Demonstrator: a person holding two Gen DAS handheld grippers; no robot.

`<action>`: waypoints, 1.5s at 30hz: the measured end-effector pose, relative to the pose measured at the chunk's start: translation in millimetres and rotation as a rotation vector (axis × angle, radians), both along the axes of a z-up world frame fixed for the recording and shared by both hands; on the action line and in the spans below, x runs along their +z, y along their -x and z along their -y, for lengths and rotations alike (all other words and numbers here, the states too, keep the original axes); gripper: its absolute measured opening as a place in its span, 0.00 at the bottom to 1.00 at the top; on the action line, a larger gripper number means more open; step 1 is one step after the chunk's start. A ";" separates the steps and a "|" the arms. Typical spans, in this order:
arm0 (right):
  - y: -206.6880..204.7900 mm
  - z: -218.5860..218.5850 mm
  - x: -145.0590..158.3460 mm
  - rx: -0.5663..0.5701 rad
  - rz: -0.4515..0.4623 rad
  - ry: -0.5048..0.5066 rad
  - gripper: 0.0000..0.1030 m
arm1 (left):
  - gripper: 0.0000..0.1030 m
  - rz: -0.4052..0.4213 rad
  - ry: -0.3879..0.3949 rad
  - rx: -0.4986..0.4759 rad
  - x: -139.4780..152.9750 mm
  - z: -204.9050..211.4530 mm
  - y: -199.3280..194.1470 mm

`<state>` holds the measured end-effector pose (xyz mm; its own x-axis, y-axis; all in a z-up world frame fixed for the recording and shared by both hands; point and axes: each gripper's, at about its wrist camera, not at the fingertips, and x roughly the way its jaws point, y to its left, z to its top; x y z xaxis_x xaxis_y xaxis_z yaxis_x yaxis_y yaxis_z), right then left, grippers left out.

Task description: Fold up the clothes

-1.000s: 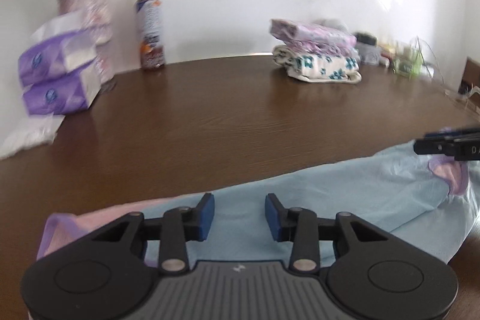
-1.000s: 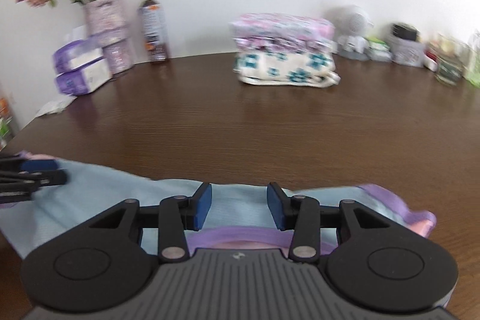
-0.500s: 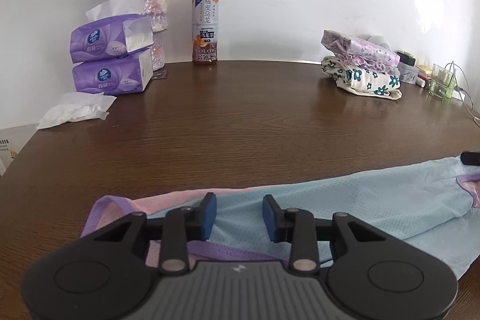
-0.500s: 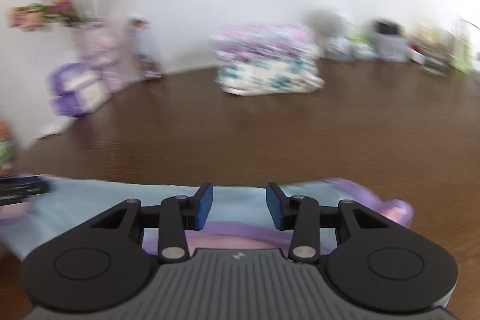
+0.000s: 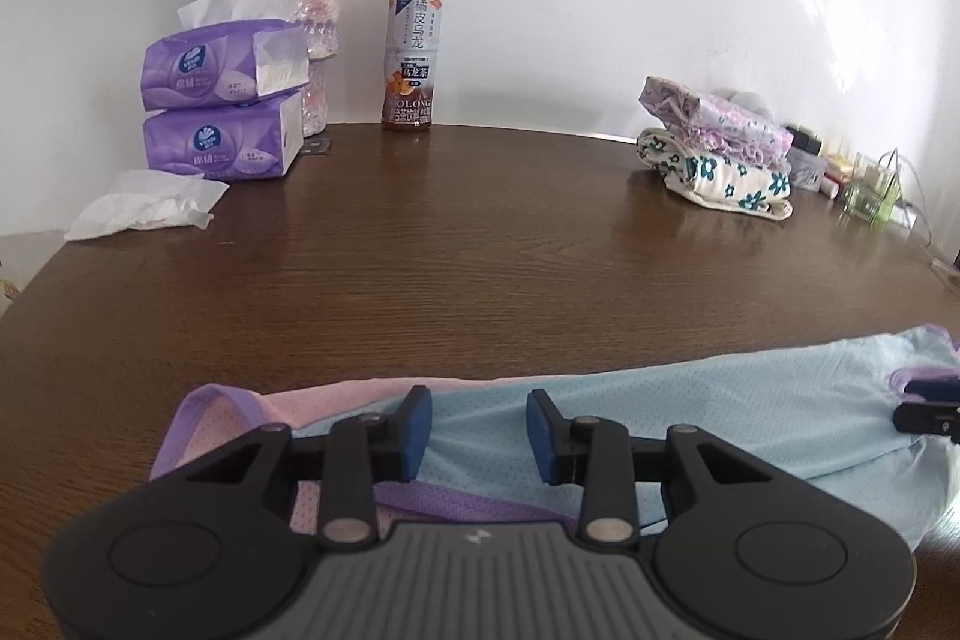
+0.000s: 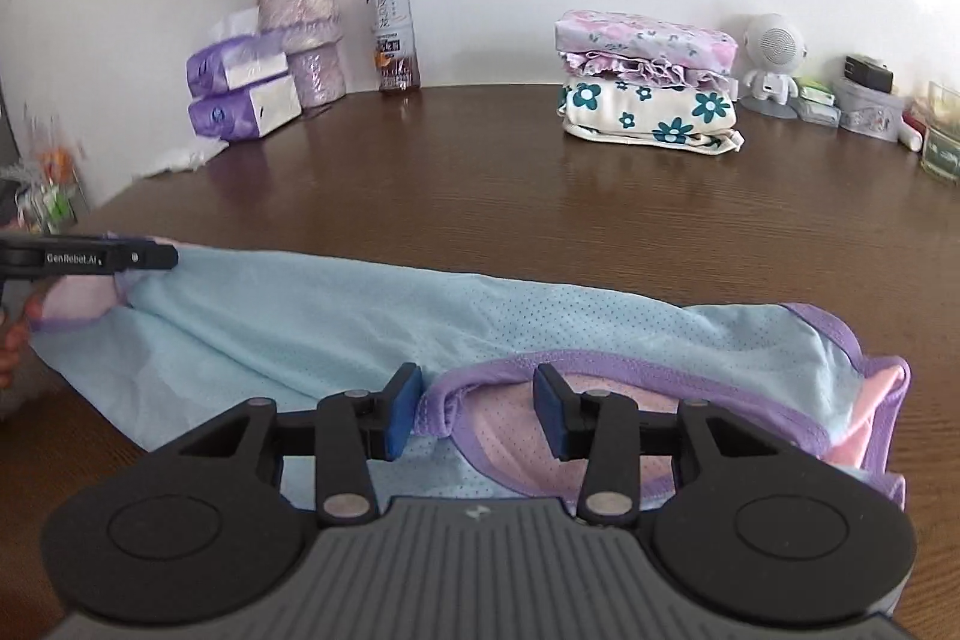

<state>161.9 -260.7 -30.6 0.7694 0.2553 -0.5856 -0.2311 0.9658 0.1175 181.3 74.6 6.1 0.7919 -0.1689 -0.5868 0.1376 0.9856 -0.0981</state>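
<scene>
Lying stretched along the near edge of the brown table (image 5: pixel 480 244), the light-blue garment (image 6: pixel 372 316) had purple trim. Left gripper (image 5: pixel 478 427) and right gripper (image 6: pixel 474 409) both hovered over it, jaws wide, gripping nothing. Folded clothes (image 6: pixel 651 79) sat stacked well behind.

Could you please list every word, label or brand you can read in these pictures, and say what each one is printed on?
"GenRobot.AI": on the side of the black left claw, seen from the right wrist.
"SUNTORY", "OOLONG" (first letter partly hidden) and "橘皮乌龙": on the brown plastic tea bottle.
Brand logo and Chinese characters on the stacked purple tissue packs: too small to read.
Fine print on the bottle label: too small to read.
</scene>
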 end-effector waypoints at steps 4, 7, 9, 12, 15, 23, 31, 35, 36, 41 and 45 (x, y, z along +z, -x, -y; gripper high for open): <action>8.9 -6.8 10.5 0.048 0.071 -0.012 0.39 | 0.33 0.042 -0.011 -0.065 9.8 8.4 15.2; 8.0 -16.5 12.7 0.118 0.109 -0.043 0.39 | 0.33 0.028 -0.051 -0.086 8.8 14.0 19.8; 4.8 -24.2 10.3 0.142 0.097 -0.026 0.39 | 0.33 0.009 -0.092 -0.055 2.6 12.5 19.4; -1.7 -31.8 3.3 0.132 0.045 0.037 0.34 | 0.33 -0.001 -0.045 -0.012 -0.7 -2.1 20.6; -2.2 -28.7 1.7 0.113 0.028 0.040 0.31 | 0.32 0.001 -0.027 0.015 -0.7 -12.6 21.0; 3.5 -30.3 -0.2 0.102 0.040 0.061 0.33 | 0.33 0.004 -0.071 0.013 -0.6 -7.0 20.9; 38.7 28.7 31.3 -0.095 0.125 -0.053 0.65 | 0.38 0.005 -0.106 0.005 -1.1 1.0 19.8; 53.7 77.7 27.2 -0.314 0.078 -0.050 0.69 | 0.39 0.030 -0.174 0.083 3.7 12.5 21.4; 57.7 89.1 24.6 -0.364 0.062 -0.058 0.69 | 0.39 0.040 -0.199 0.112 5.6 16.4 22.2; 66.2 131.2 3.8 -0.489 -0.033 -0.246 0.69 | 0.40 0.097 -0.064 -0.024 27.7 40.9 26.2; 58.2 130.0 -7.1 -0.485 -0.034 -0.335 0.68 | 0.42 0.063 0.035 -0.163 27.7 69.4 18.0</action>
